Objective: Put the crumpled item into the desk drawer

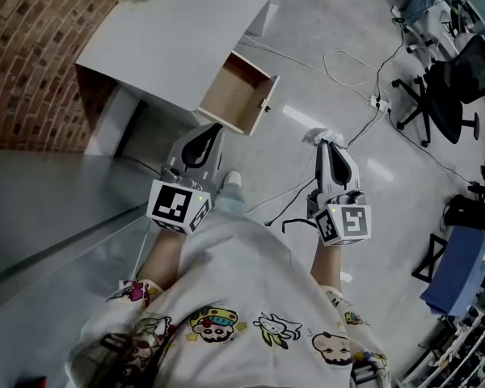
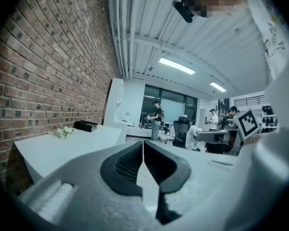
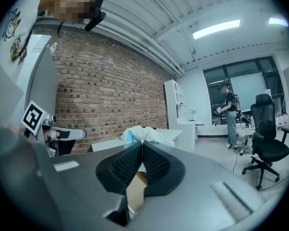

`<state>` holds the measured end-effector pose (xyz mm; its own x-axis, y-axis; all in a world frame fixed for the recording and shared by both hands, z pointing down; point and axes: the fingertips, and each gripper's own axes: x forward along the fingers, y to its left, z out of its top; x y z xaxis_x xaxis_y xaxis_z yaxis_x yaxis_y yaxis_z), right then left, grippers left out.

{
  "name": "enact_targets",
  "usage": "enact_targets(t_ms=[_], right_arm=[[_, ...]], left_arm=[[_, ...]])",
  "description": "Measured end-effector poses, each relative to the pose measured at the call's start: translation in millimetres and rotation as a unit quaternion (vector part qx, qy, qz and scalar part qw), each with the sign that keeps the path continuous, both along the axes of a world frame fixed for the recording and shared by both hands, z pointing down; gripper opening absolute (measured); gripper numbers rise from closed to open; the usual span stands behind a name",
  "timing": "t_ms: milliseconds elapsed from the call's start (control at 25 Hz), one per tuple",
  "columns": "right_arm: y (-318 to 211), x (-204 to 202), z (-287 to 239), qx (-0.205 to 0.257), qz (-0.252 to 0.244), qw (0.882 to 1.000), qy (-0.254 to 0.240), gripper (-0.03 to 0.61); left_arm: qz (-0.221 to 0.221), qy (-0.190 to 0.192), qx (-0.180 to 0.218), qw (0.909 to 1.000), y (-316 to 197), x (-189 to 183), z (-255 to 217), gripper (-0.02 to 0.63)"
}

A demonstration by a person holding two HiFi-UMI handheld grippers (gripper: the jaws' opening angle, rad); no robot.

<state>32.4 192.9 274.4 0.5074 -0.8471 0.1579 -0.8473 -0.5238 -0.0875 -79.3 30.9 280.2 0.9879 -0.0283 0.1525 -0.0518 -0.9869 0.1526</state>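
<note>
While open, drawer (image 1: 238,95) under white desk (image 1: 178,39) by brick wall (image 1: 32,55), grey floor (image 1: 323,23).

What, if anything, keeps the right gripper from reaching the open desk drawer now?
Likely yes, it can reach: nothing shows in the way. The drawer stands pulled out, with only floor between it and the right gripper, shut on the crumpled item.

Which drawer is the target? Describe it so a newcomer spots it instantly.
Start at the brick wall and find the white desk beside it. The drawer juts out open from the desk's front edge. It is the only part pulled out, and its tan wood inside stands out against the white top.
</note>
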Motion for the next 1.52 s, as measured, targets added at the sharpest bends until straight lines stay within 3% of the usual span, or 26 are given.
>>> enact_targets(t_ms=[480,880,1120,1520], right_arm=[[-36.2,45.3,3.2,-0.013,-0.008,1.000,-0.002,0.012],[-100.8,118.8,12.7,-0.014,-0.100,0.995,-0.008,0.012],[-151.6,167.0,5.1,-0.012,-0.188,0.982,-0.002,0.012],[-203.4,211.2,11.4,-0.017,-0.316,0.949,-0.001,0.012]], left_arm=[[-0.013,-0.007,-0.010,0.9998,-33.7,31.4,8.4,0.000],[-0.099,-0.004,-0.005,0.9950,-71.4,78.4,7.8,0.000],[-0.176,0.008,-0.002,0.9843,-92.6,116.4,-1.9,0.000],[-0.308,0.003,0.005,0.9514,-105.3,133.3,-1.0,0.000]])
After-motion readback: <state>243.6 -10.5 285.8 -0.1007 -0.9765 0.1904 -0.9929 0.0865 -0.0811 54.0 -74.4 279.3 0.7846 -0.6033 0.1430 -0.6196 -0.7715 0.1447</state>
